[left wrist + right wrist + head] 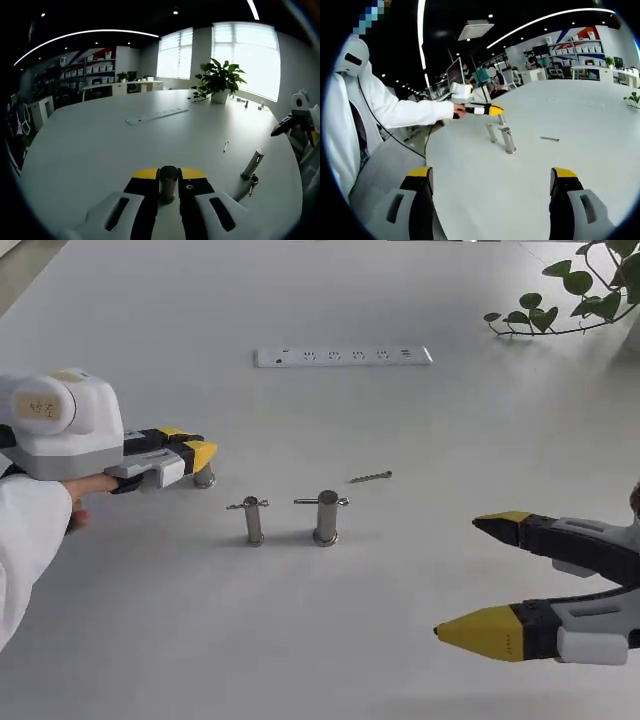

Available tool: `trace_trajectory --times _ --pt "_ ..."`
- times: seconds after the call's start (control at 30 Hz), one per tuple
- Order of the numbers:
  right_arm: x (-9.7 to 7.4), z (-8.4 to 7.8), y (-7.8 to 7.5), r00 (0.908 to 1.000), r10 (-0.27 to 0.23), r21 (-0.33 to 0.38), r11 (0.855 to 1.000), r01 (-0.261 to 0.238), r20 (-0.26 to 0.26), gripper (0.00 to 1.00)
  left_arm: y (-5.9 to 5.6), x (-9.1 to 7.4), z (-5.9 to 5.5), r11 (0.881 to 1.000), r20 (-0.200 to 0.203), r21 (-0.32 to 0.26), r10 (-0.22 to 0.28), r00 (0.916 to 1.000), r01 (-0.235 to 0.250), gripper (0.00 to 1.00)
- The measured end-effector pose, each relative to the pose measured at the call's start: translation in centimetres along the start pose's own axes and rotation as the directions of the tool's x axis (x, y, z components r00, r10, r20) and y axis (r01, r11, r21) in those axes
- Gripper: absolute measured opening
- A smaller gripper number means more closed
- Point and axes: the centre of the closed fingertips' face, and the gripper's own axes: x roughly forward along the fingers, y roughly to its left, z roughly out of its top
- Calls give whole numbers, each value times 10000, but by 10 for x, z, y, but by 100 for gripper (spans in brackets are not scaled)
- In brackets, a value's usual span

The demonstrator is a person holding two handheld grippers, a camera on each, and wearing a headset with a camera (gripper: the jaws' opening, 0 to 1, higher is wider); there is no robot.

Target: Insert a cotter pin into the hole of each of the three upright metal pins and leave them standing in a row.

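The left claw [169,173] is clamped on a metal pin [168,187] standing on the surface [300,650], left of the thick pin [326,517]. A thin pin [254,520] stands just left of the thick pin, each crossed by a cotter pin [308,501]. A loose cotter pin [371,477] lies just behind-right of the thick pin, and the right claw [470,575] hangs wide open well to its right.

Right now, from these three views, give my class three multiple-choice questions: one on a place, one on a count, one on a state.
1. Where is the loose cotter pin? A on the power strip; B on the table beyond the two standing metal pins; C in a gripper.
2. How many standing metal pins carry a cotter pin? A none; B one; C two.
3. How is the left gripper? A open; B shut on a third metal pin; C lying on the table.
Answers: 1 B, it lies on bare tabletop behind them. 2 C, a pin crosses each top. 3 B, its jaws clamp the pin's shaft.
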Motion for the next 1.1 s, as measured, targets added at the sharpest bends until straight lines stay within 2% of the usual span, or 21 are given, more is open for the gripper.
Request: trace_trajectory --times 0.23,0.37,0.6,0.67,0.8,0.93,0.97,1.1 --pt "2 -3 2 9999 73 18 10000 -73 -90 95 -2 0 -4 9995 -200 284 -155 9997 160 12" --pt "1 -4 2 9999 62 31 10000 -61 -137 94 -2 -1 -4 9952 -498 937 -219 9985 265 12" --pt "0 -5 1 9998 -29 105 9999 31 -177 94 2 -4 -5 9978 -624 654 -52 9980 93 11" --pt "-1 -5 -1 9997 -80 106 9999 82 -225 94 4 -7 -3 9991 -643 421 -64 9979 91 11" --pt "-2 -4 -1 9997 -113 39 9999 114 -221 95 3 -20 14 9988 -311 414 -230 9993 243 11" --pt "-1 -2 1 9998 -69 9 10000 69 -162 95 -1 -38 35 9965 -48 721 -420 9991 423 11" --pt "-1 -1 3 10000 -35 14 10000 35 -77 95 -4 -45 43 9945 138 932 -494 9987 479 11" --pt "-2 2 7 10000 51 6 10000 -51 60 95 -16 -68 61 9887 228 1324 -734 9970 697 11"
